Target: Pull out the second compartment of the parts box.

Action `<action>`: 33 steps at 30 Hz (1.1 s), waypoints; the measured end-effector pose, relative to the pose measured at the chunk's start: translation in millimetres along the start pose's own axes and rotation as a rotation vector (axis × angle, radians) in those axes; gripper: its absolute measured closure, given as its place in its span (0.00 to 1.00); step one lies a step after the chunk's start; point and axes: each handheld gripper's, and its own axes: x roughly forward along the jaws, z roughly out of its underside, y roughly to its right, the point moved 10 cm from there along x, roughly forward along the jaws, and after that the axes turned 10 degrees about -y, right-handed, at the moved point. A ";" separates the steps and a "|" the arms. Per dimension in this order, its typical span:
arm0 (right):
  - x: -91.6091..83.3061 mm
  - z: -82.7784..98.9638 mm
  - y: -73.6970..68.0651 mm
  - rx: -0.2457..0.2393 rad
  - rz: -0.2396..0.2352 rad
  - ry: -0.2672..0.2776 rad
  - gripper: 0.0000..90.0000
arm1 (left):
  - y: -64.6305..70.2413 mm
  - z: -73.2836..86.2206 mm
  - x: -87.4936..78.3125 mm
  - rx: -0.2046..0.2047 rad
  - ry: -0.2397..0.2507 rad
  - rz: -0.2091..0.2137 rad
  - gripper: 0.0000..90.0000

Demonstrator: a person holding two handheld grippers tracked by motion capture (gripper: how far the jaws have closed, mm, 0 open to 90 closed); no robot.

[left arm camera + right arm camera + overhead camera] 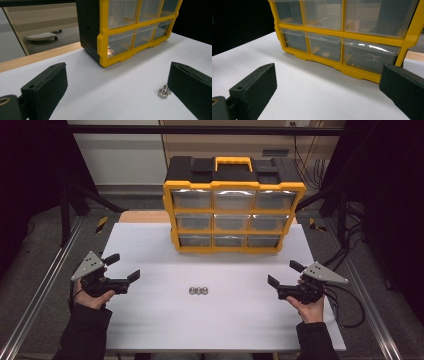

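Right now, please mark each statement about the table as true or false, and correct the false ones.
1. Three metal nuts lie in a row on the white table. True.
2. The left tongs are closed on a nut. False: their jaws stand open with nothing between them, and the nuts lie apart from them.
3. The yellow and black organizer stands at the far side of the table and has nine clear drawers. True.
4. One drawer is pulled out. False: all drawers look pushed in.
5. The right tongs are open and hold nothing. True.
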 end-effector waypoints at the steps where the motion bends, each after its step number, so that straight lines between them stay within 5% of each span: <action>1: 0.0 0.0 0.0 0.000 0.000 0.000 0.02 | 0.0 0.0 0.0 0.000 0.000 0.000 0.02; 17: 0.9 -3.1 0.9 -0.014 0.012 0.003 0.02 | -3.2 4.5 0.8 -0.003 -0.013 -0.003 0.02; 33: 1.4 -30.9 -13.7 -0.099 0.022 0.011 0.03 | -5.9 5.5 0.9 -0.005 -0.013 -0.014 0.02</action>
